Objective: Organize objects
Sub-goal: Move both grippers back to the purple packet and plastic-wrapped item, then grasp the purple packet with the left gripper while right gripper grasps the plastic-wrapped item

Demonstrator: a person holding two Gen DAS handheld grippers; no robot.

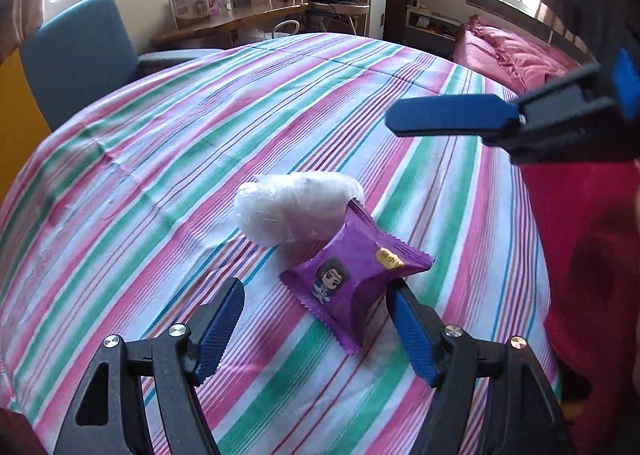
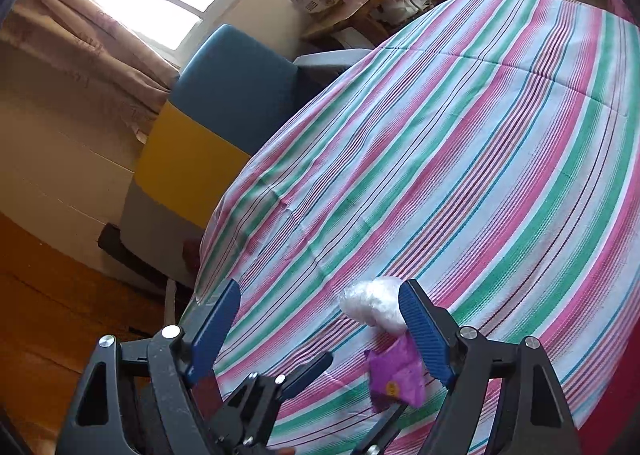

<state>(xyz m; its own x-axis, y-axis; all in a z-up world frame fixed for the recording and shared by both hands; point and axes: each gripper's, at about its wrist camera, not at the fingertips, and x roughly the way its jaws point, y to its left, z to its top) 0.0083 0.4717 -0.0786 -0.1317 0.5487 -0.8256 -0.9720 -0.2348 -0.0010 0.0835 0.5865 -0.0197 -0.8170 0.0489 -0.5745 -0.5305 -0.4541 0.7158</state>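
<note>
Purple snack packet lies on the striped bedsheet, its far corner touching a white plastic-wrapped bundle. We see what either wrapper encloses in neither view. Our left gripper hangs just above the packet, fingers spread wide and grasping nothing. Our right gripper hovers higher, likewise spread and empty-handed.

The bedspread is woven striped cloth, matt and lightly creased. The purple snack packet is glossy foil-like plastic with crimped, serrated ends. The white bundle looks like crinkled clear plastic film, faintly shiny. The left gripper has ribbed blue plastic pads, matt black speckled frames and bright metal screws.
</note>
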